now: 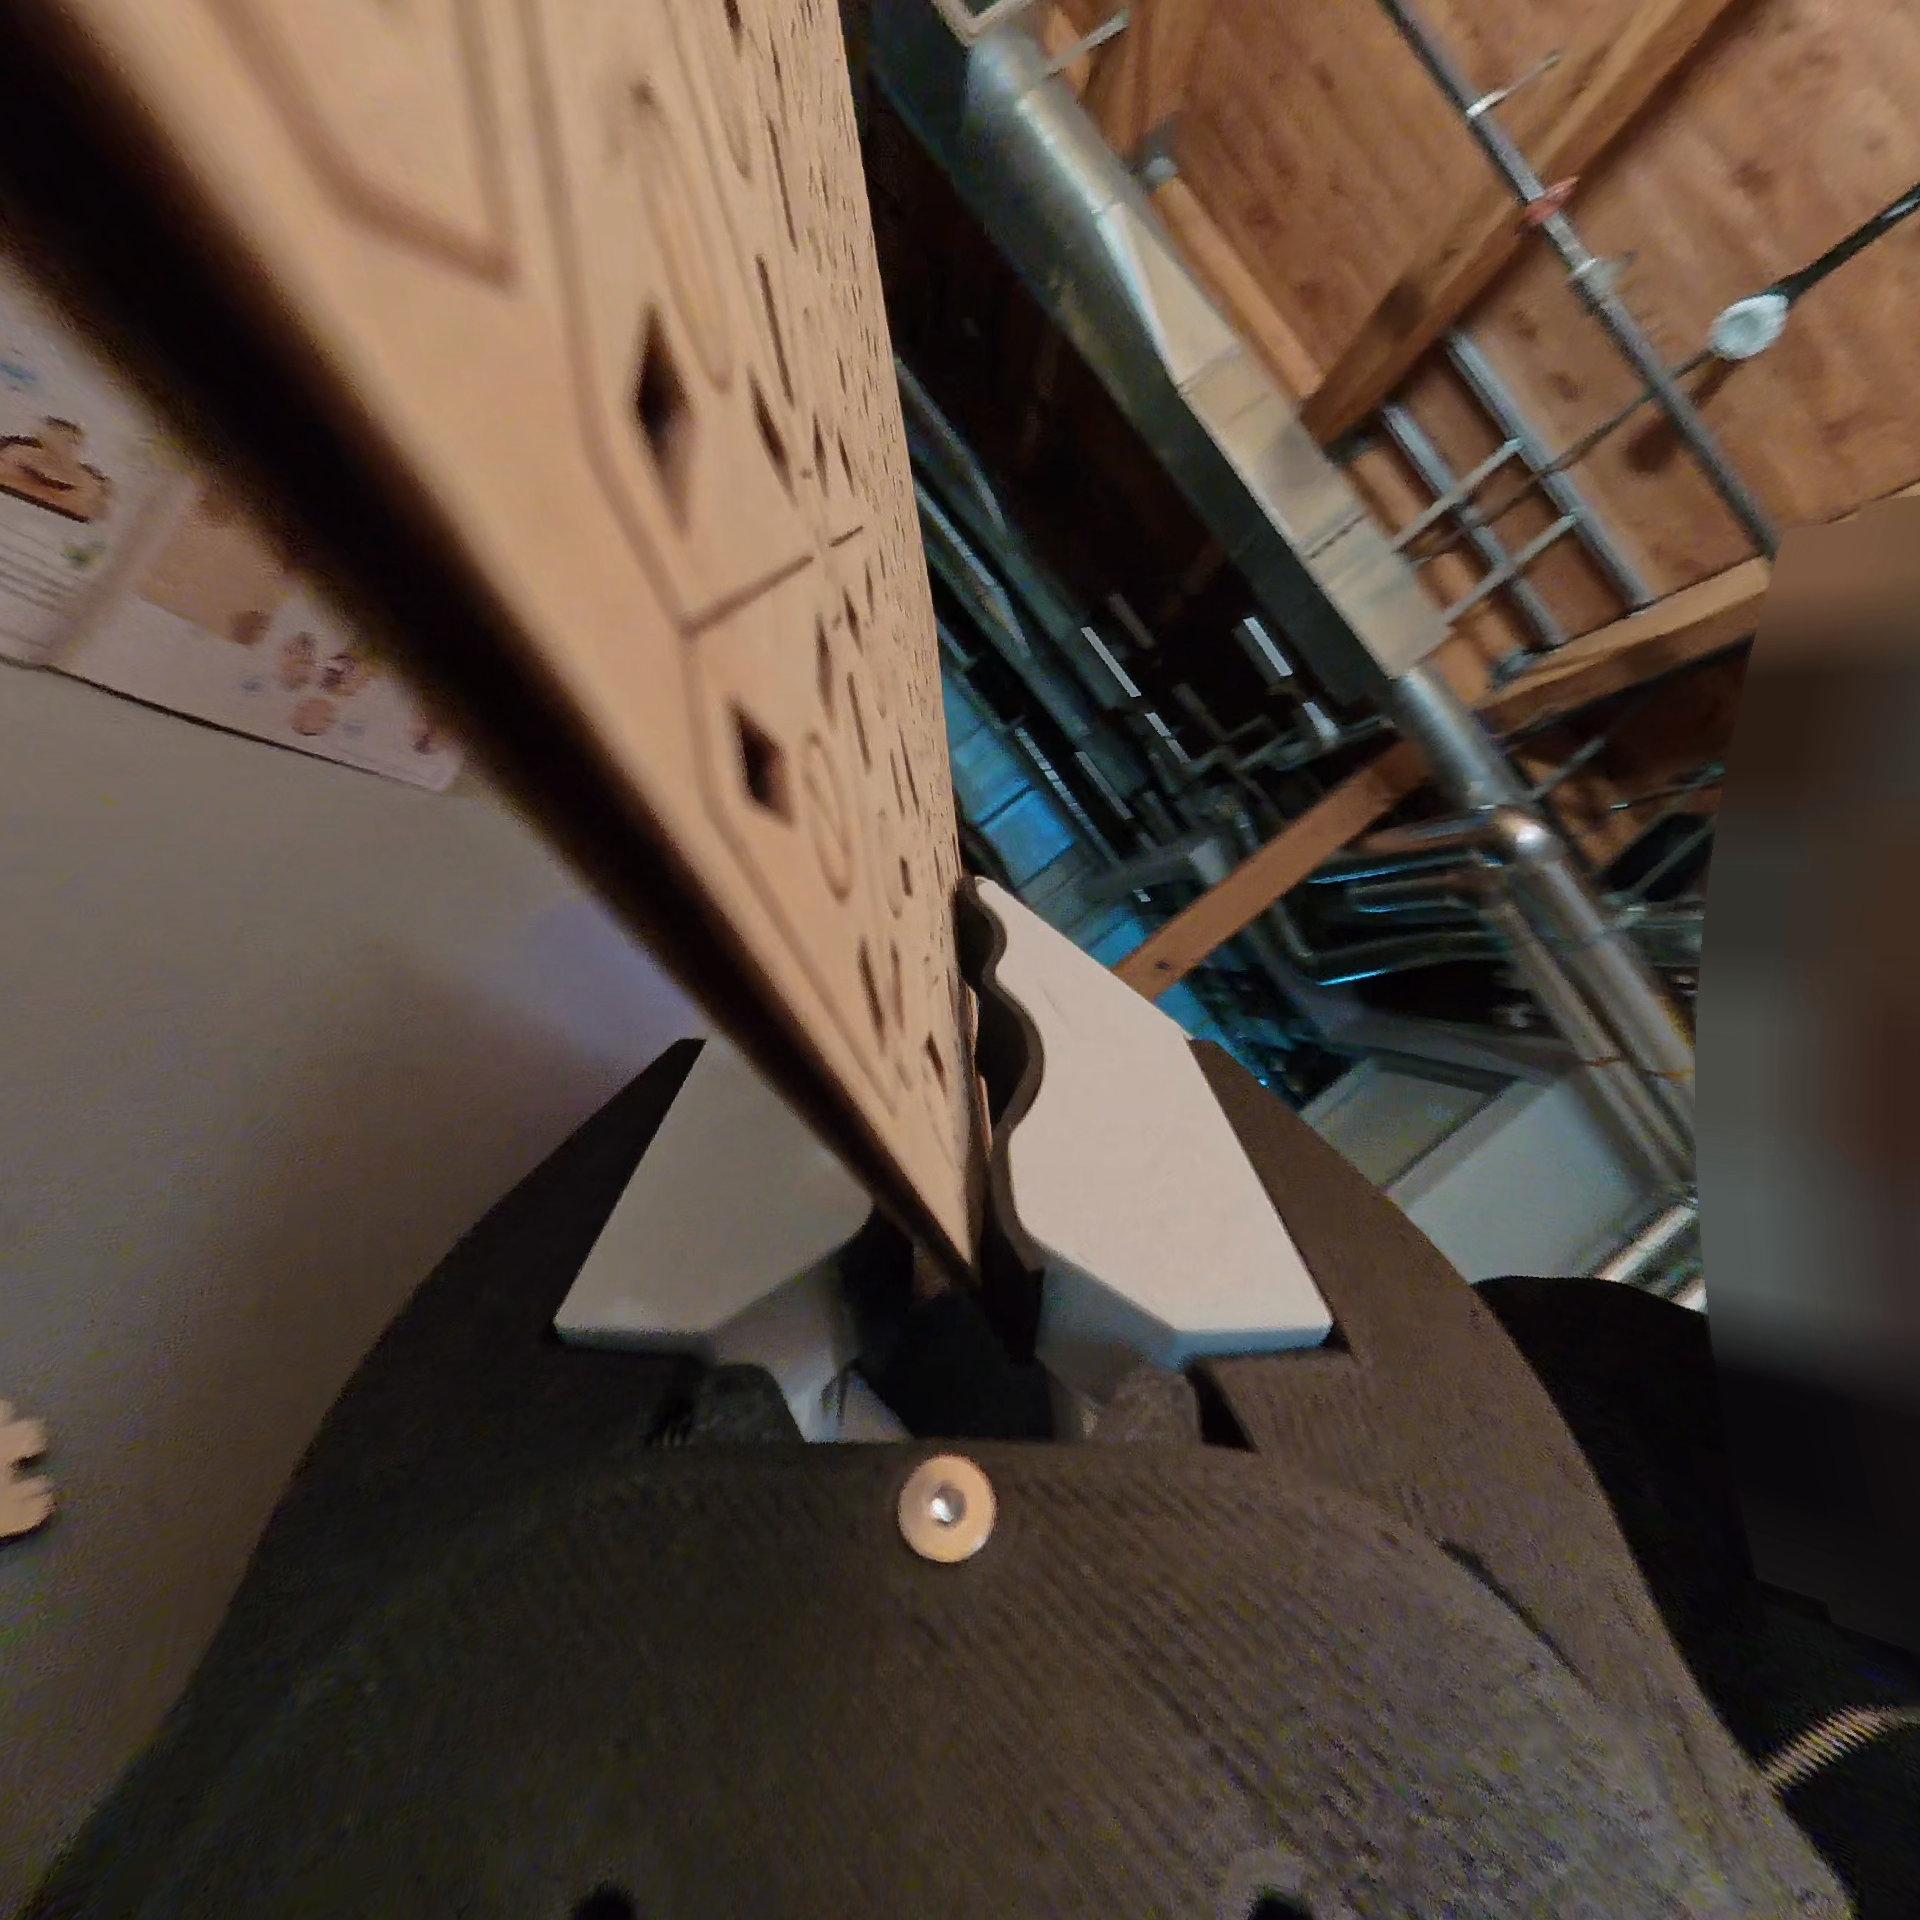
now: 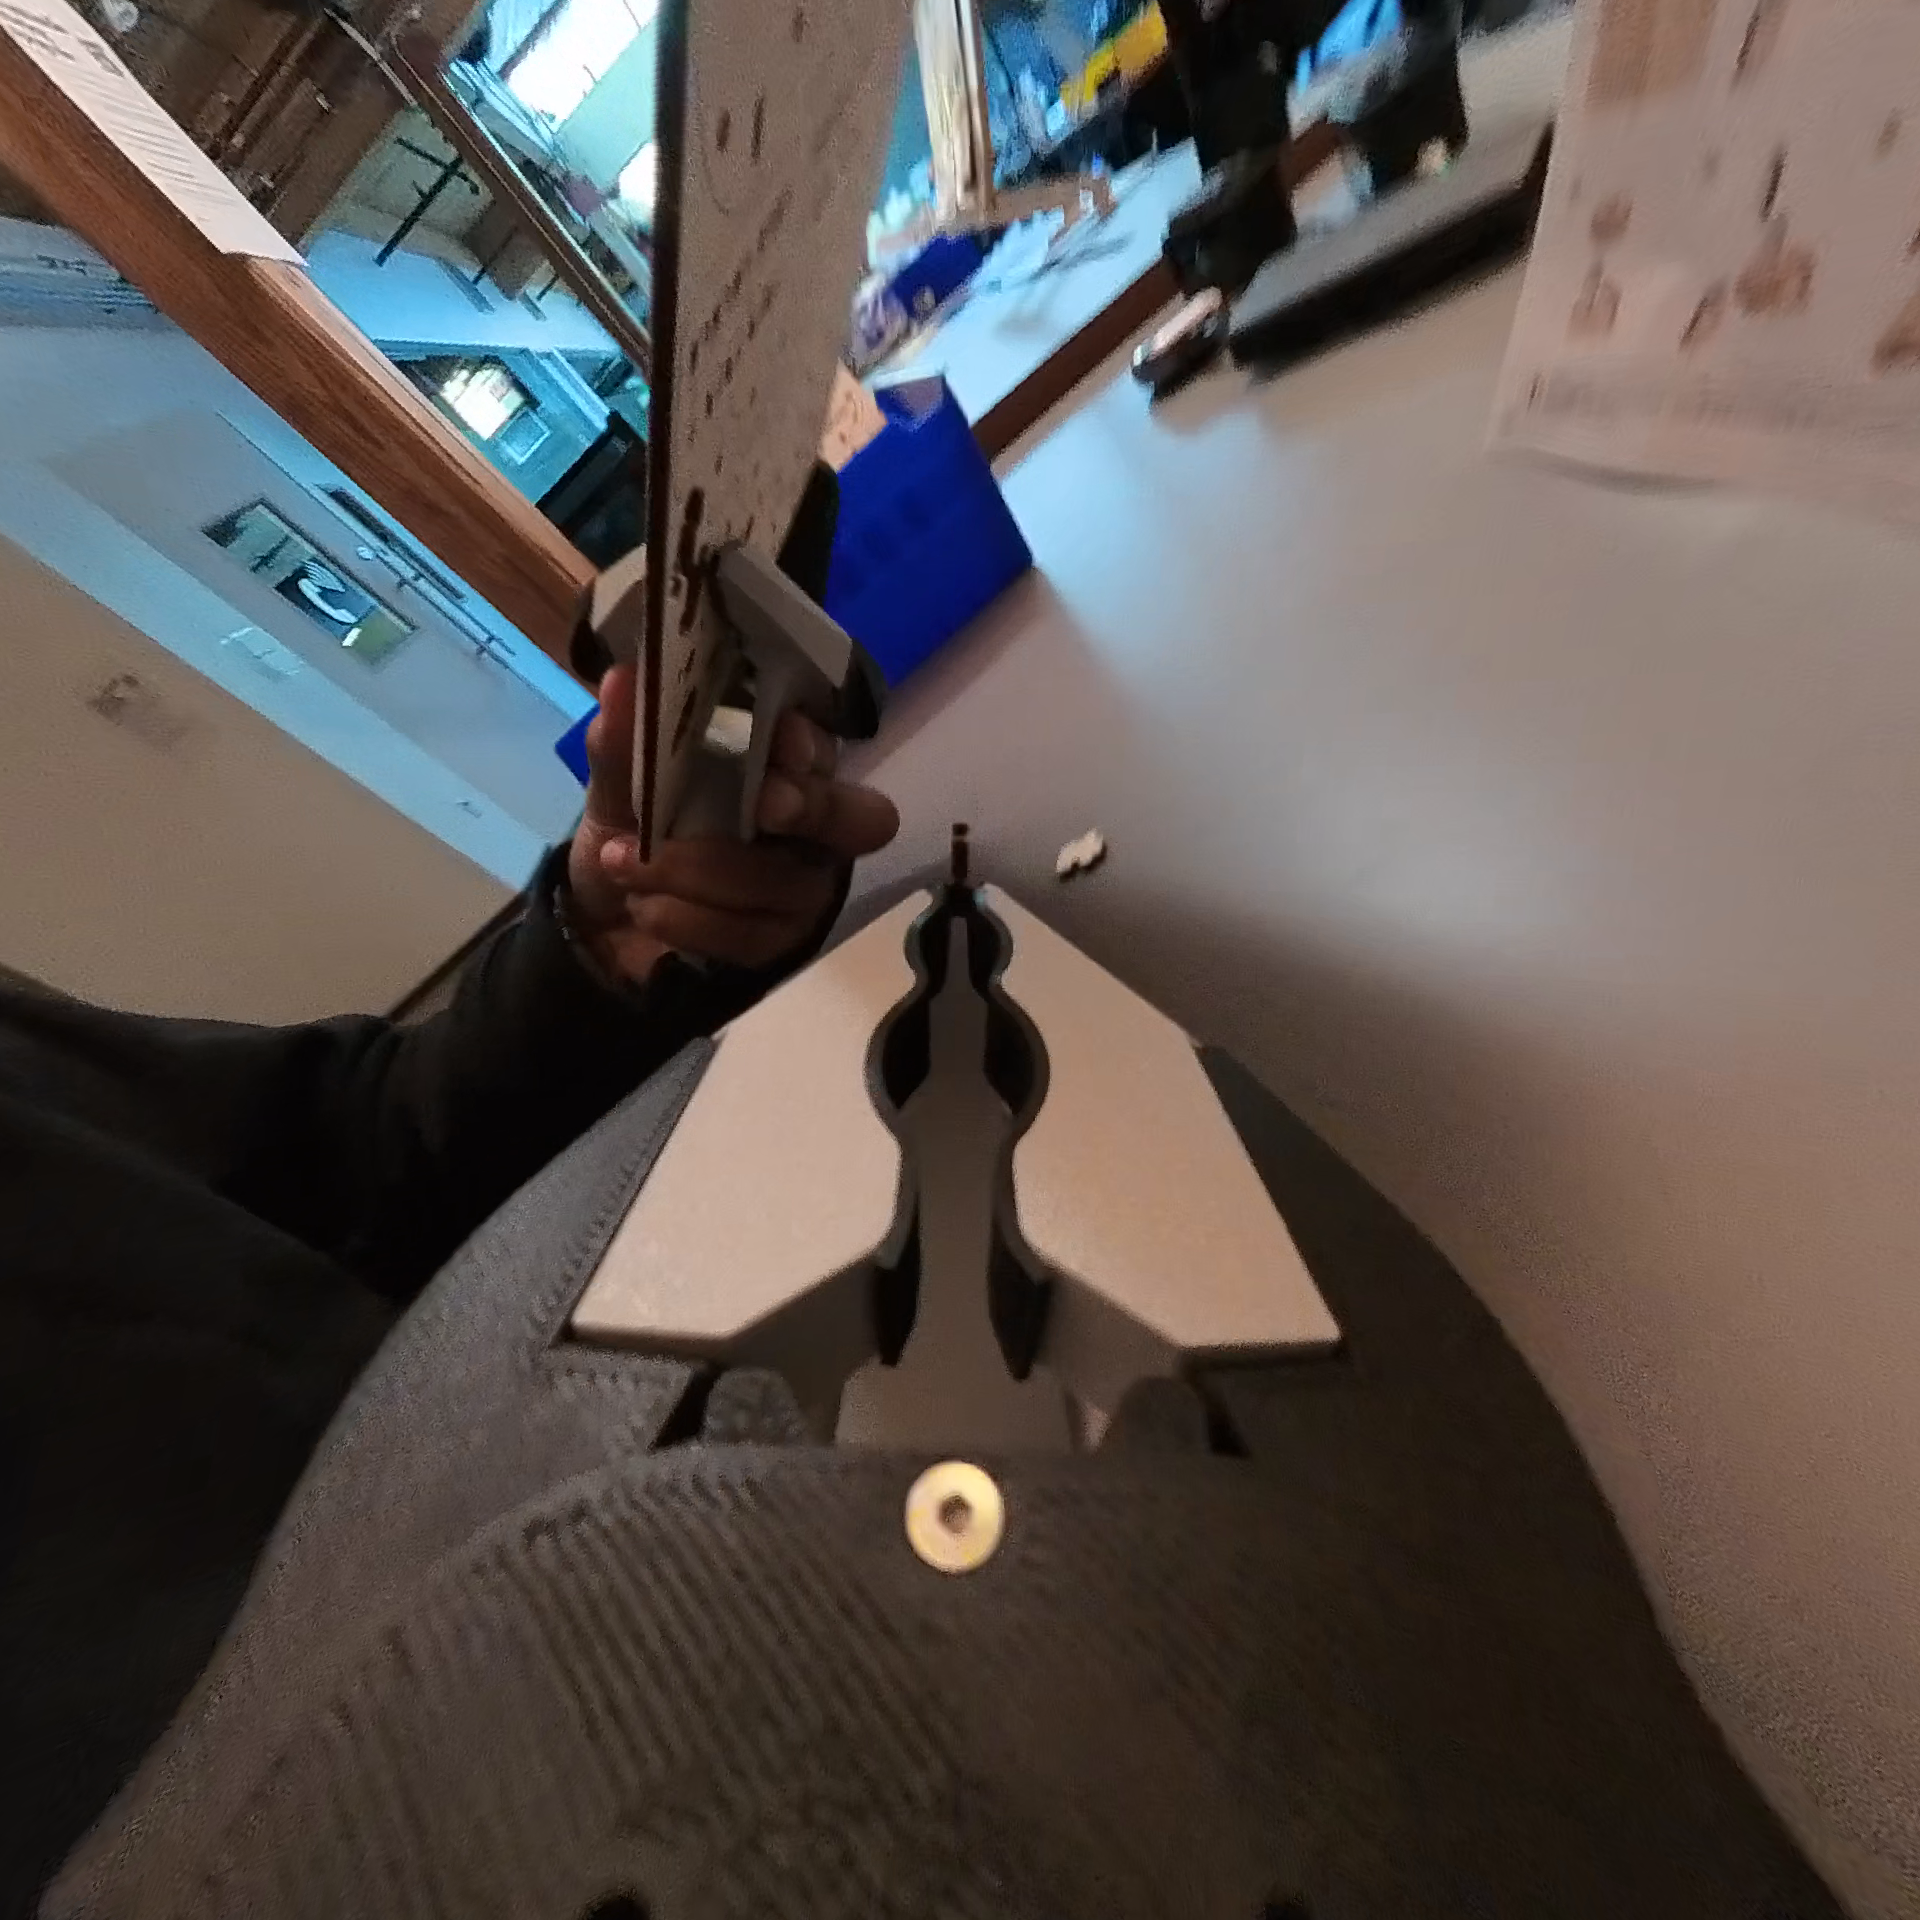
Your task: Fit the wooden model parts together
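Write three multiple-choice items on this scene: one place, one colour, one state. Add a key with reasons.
1. Where is the small pale piece?
A. on the grey table
B. in the box
C. on the board

2. What colour is the box beyond the left gripper?
A. red
B. blue
C. green

3. The cut-out wooden board is:
A. flat on the table
B. clamped in the left gripper
C. leaning on the box

Key:
1. A, it lies on the tabletop beside the right gripper.
2. B, its sides are plainly blue.
3. B, the fingers pinch its lower edge and hold it up.

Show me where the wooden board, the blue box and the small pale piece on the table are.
wooden board (image 1: 582,436), left wrist view, carved face.
blue box (image 2: 920,530), right wrist view, side wall.
small pale piece (image 2: 1081,853), right wrist view, its middle.
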Demonstrator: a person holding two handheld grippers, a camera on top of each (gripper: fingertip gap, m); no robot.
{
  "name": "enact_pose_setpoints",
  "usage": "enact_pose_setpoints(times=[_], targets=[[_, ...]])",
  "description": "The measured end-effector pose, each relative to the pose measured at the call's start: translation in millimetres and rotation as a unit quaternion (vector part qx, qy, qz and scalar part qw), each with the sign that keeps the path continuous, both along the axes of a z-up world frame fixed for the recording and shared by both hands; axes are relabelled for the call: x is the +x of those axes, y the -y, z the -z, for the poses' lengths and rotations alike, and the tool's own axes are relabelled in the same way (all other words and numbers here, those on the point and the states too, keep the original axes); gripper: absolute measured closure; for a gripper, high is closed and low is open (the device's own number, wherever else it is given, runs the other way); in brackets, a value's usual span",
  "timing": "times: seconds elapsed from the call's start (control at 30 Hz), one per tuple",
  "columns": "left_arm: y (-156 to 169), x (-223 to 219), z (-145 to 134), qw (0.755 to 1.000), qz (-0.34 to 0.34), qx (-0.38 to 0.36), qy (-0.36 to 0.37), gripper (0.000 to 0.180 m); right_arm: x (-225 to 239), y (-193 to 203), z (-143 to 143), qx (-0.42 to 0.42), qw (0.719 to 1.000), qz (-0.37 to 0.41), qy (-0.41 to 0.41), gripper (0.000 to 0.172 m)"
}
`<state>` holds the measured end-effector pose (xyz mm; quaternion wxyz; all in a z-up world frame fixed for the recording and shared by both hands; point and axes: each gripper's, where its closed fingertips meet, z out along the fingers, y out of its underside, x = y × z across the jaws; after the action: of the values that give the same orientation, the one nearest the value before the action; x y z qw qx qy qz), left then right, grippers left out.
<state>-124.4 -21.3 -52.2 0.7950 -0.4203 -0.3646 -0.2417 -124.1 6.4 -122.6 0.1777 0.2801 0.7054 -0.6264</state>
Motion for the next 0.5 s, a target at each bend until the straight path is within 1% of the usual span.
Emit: enact_pose_setpoints(times=[0.07,0.2,0.3,0.37,0.5], targets=[[1,-4,6,0.999,-0.018,-0.027,0.002,0.179,5,1,11,0.014,0.998,-0.022,0.049,0.171],[6,-11,12,0.996,-0.053,-0.065,-0.003,0.180,8,3,25,0.034,0.993,-0.043,0.105,0.171],[10,-14,14,0.994,-0.068,-0.082,-0.006,0.180,2,-1,23,0.030,0.994,-0.025,0.100,0.171],[10,-15,15,0.993,-0.072,-0.089,-0.007,0.180,-2,-5,26,0.045,0.994,-0.014,0.095,0.170],[9,-14,16,0.993,-0.071,-0.092,-0.008,0.180,-8,-11,40,0.096,0.992,0.008,0.085,0.159]])
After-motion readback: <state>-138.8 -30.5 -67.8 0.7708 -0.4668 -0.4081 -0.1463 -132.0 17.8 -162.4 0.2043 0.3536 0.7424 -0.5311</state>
